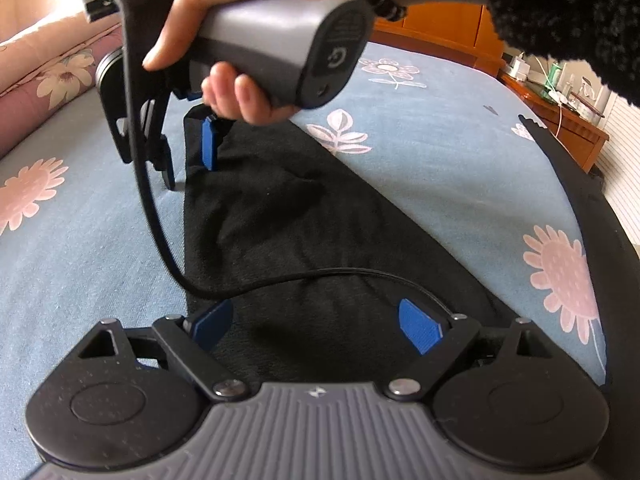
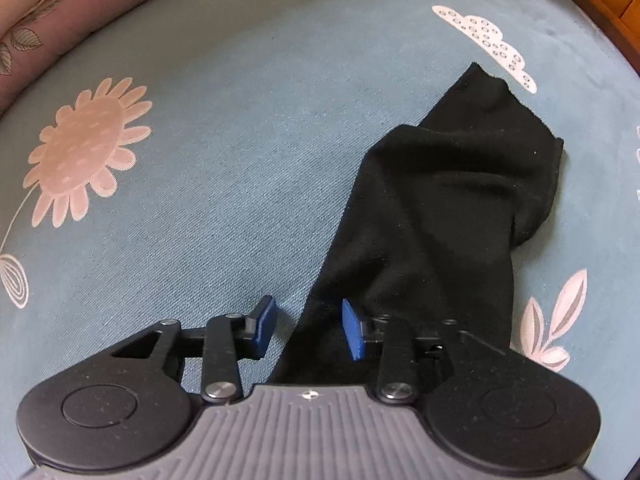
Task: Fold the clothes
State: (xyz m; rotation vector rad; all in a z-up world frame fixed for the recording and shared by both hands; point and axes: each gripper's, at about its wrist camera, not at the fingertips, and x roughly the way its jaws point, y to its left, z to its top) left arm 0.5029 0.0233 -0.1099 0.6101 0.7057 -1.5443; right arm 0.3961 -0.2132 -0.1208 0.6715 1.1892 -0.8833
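A black garment (image 1: 300, 220) lies in a long strip on the blue flowered bedsheet (image 1: 440, 152). My left gripper (image 1: 316, 326) hangs over its near end, jaws wide, nothing between the blue pads. A hand holds my right gripper (image 1: 190, 164) pointing steeply down at the garment's far end. In the right wrist view the right gripper (image 2: 308, 330) stands partly open. The left edge of the black garment (image 2: 440, 200) runs between its fingers, and the pads do not press on it. The far end of the cloth is bunched and folded over.
A pink floral quilt (image 1: 40, 80) borders the bed on the left. A wooden nightstand (image 1: 568, 128) with small items stands at the back right. A black cable (image 1: 320, 276) droops across the garment. Another dark cloth strip (image 1: 600, 220) lies along the bed's right edge.
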